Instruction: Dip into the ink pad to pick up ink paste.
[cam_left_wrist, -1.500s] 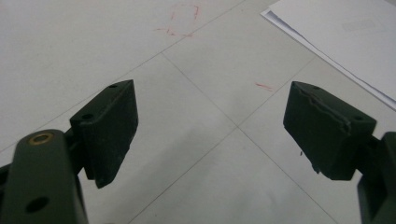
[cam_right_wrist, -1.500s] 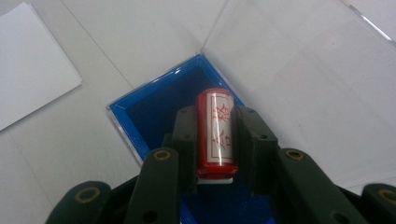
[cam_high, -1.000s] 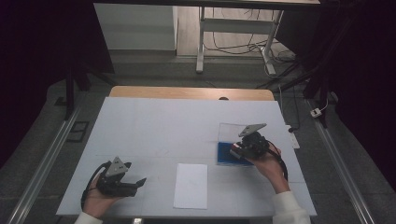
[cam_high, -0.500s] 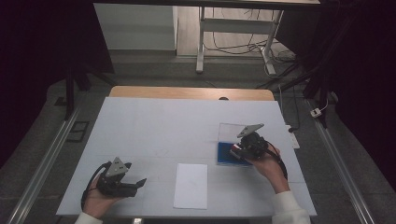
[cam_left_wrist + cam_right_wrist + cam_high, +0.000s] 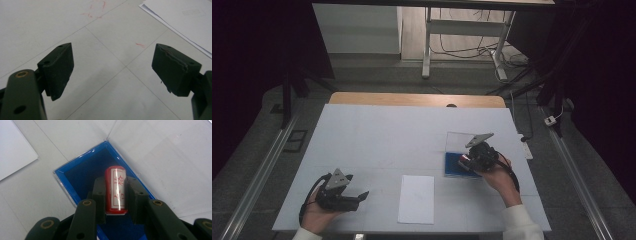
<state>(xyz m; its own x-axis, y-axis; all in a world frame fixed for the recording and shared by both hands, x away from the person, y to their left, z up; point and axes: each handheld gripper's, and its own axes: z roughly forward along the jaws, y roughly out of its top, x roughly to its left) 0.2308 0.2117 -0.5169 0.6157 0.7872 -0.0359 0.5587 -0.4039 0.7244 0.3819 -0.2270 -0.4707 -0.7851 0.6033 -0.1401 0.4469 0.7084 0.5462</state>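
Observation:
A red cylinder with a white label of red characters [image 5: 115,192] sits between the jaws of my right gripper [image 5: 116,183], which is shut on it. It hangs just over the blue-lined box [image 5: 82,177], whose clear lid [image 5: 162,157] lies folded open behind. From above, the right gripper [image 5: 468,161] and the red cylinder [image 5: 463,160] are over the blue box [image 5: 453,170] at the table's right. My left gripper [image 5: 358,200] rests at the front left, jaws wide open with nothing between them; it [image 5: 112,70] looks onto bare table.
A white sheet of paper [image 5: 416,198] lies near the front edge between the two hands, and its corner [image 5: 185,17] shows past the left jaws. The white table top [image 5: 387,135] has faint red marks [image 5: 96,10]. Table legs and cables stand beyond the far edge.

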